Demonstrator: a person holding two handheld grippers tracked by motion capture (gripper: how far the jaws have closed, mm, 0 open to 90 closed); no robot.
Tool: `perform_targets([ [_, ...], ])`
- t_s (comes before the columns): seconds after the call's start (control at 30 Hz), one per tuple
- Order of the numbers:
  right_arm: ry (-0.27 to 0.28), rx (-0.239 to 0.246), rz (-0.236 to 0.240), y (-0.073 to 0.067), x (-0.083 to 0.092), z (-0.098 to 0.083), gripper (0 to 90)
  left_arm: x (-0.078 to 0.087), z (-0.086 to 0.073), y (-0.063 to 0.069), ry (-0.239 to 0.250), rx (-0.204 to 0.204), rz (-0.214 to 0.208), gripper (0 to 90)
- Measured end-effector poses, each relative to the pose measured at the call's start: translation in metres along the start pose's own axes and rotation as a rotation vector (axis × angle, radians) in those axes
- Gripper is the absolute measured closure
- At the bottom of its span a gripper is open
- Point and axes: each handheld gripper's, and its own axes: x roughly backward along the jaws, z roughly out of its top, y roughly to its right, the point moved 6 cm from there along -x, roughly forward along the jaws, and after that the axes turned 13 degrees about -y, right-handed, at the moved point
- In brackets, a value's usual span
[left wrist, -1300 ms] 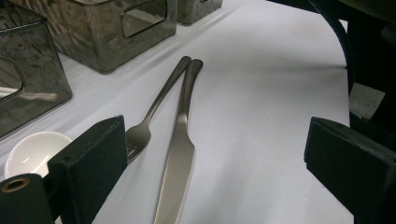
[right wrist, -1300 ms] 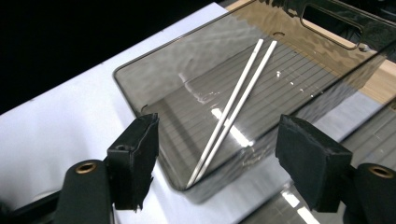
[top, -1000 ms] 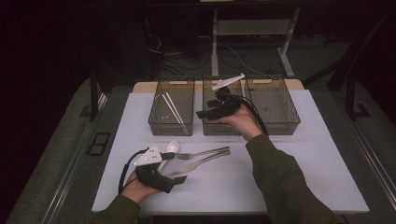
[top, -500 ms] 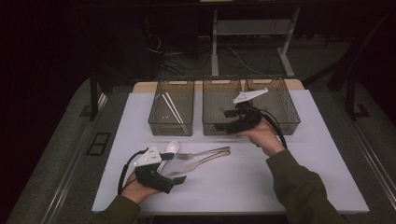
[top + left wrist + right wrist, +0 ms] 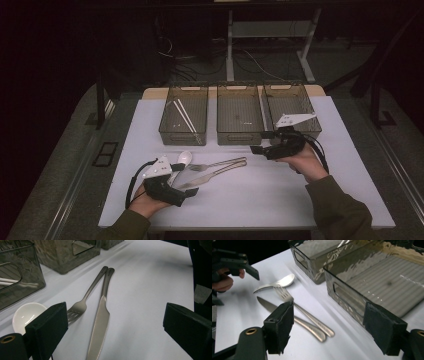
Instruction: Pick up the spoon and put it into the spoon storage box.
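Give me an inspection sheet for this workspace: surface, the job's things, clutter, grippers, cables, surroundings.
Surface: white table, bare at the near right.
Job's things: fork, knife and white spoon lie together in front of three bins; chopsticks lie in the left bin.
Clutter: nothing seen.
Grippers: left gripper open beside the cutlery, nothing between its fingers; right gripper open, empty, near the middle bin's front wall.
Cables: a black cable loops from the left gripper; more lie on the floor beyond the table.
Surroundings: dark room, a desk frame behind.
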Motion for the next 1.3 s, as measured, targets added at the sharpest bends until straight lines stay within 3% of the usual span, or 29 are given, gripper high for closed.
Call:
perform_targets([
  [0.07, 0.006, -0.004, -0.024, 0.000, 0.005, -0.007, 24.5, 0.001, 0.000, 0.000, 0.000, -0.003, 0.003, 4.9],
  [0.3, 0.017, -0.018, -0.037, -0.001, 0.018, -0.039, 21.9, 0.000, 0.000, -0.001, 0.001, 0.001, 0.005, 5.1],
  [0.87, -0.011, -0.079, -0.091, 0.000, 0.035, -0.116, 20.2, -0.001, 0.001, -0.003, -0.005, -0.001, 0.006, 6.5],
  [1.1, -0.008, -0.086, -0.093, -0.003, 0.041, -0.130, 19.6, 0.001, 0.004, -0.007, -0.009, -0.003, 0.039, 10.1],
  [1.3, -0.020, -0.077, -0.104, -0.004, 0.039, -0.131, 19.6, 0.007, 0.001, -0.017, -0.018, 0.019, 0.083, 21.6],
])
